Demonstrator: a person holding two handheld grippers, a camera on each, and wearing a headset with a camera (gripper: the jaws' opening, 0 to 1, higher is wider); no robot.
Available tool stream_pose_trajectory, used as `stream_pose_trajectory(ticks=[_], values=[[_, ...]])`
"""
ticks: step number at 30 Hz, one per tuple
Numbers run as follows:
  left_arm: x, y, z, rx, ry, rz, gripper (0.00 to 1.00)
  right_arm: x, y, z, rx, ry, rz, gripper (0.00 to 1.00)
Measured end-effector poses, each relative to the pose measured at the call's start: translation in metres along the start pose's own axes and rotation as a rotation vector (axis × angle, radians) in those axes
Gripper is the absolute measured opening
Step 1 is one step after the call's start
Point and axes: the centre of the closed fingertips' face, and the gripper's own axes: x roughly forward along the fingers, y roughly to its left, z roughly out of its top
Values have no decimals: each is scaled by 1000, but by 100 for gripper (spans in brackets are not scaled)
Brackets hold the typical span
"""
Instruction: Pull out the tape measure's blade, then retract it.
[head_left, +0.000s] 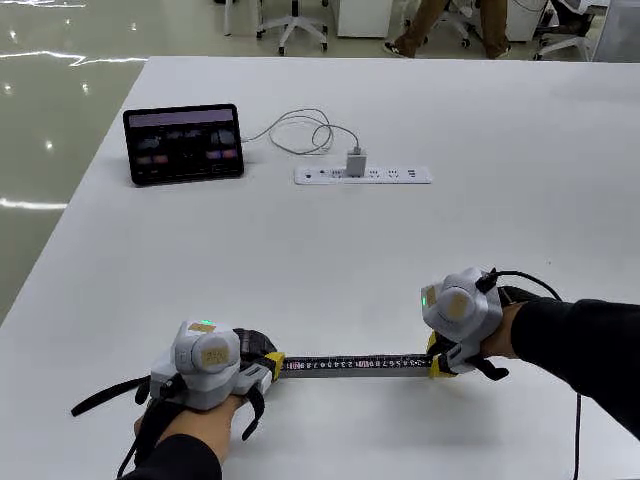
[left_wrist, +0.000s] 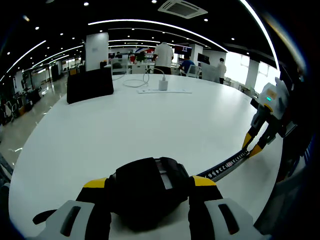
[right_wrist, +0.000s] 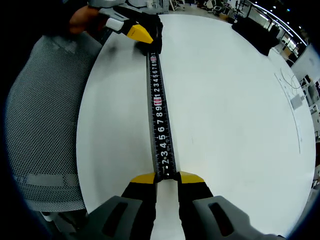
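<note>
Your left tongs (left_wrist: 150, 182) were clamped on the black tape measure case (left_wrist: 149, 197), with the yellow tips pressed against both its sides. The case sat on the white counter (head_left: 330, 270) near its front edge. The blade (right_wrist: 159, 115) lay flat on the counter, running from the case to your right tongs (right_wrist: 167, 176). Those were closed on the blade's free end, and its numbers faced up, readable in the right gripper view. In the head view the case was mostly hidden under the left tongs' body. The blade's end hook was covered by the right tongs' tips, so I couldn't make it out. On the far side of the counter a dark tablet (head_left: 184, 143) stood propped up, its screen content too small to read. Near it lay a white power strip (head_left: 363, 175) with a charger (head_left: 356, 161) plugged in. A looped cable (head_left: 300, 128) ran from the charger toward the tablet. A person's legs (head_left: 430, 25) were cut off at the top of the head view.
</note>
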Motion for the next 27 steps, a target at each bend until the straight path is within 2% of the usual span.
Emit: stream_pose_trajectory(ticks=[11, 27], values=[[1, 0, 0, -1, 0, -2, 58, 3, 0, 9, 27, -36, 1, 11], [1, 0, 0, -2, 0, -3, 59, 6, 1, 18, 18, -48, 3, 11]])
